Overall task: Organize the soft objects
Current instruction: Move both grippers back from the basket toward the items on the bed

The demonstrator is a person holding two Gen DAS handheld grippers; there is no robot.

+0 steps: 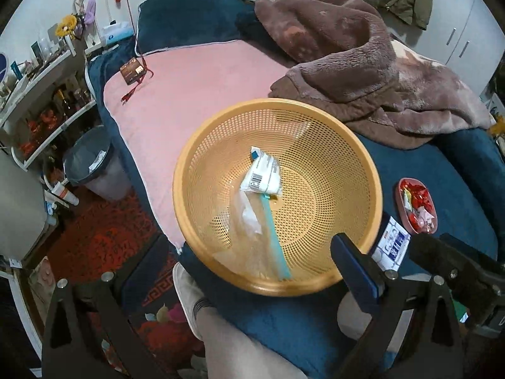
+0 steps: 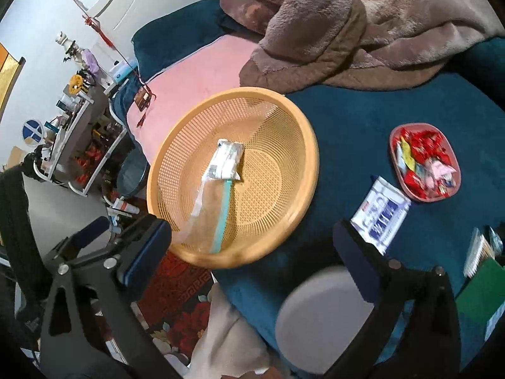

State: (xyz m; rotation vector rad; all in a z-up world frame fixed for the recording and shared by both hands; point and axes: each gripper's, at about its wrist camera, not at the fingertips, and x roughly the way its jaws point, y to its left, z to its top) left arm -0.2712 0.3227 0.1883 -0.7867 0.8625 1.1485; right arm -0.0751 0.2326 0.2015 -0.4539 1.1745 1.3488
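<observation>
Both grippers hang wide open and empty over the bed's near edge. The left gripper (image 1: 202, 287) shows only one blue-padded finger (image 1: 353, 271), low right in its view; the other is lost among dark linkage at lower left. The right gripper (image 2: 252, 243) frames nothing between its spread pads.

Just beyond them, centre frame, sits the orange mesh basket (image 1: 221, 271), and in it a clear zip bag with a teal seal (image 1: 252, 221), a small white packet (image 1: 263, 175) lying over its far end. That item looks settled, so the next soft thing is probably the white-and-blue tissue pack (image 2: 380, 213), on the blue cover just beside the right gripper's far pad (nearest candidate by a mile).

To do it well, I'd say: come down over the pack's short width, close gently so it doesn't squash or skid on the plush cover, lift clear of the rim, release low over the basket.

Further right, a pink dish of red-wrapped sweets (image 2: 424, 164); farther back, a crumpled brown fleece blanket (image 1: 341, 63).

Hard to read: the pack's print is blurred, a pale blurred round shape (image 2: 325, 309) at lower centre of the right view hides the cover beneath it, and green and white items at the right edge are cut off.
</observation>
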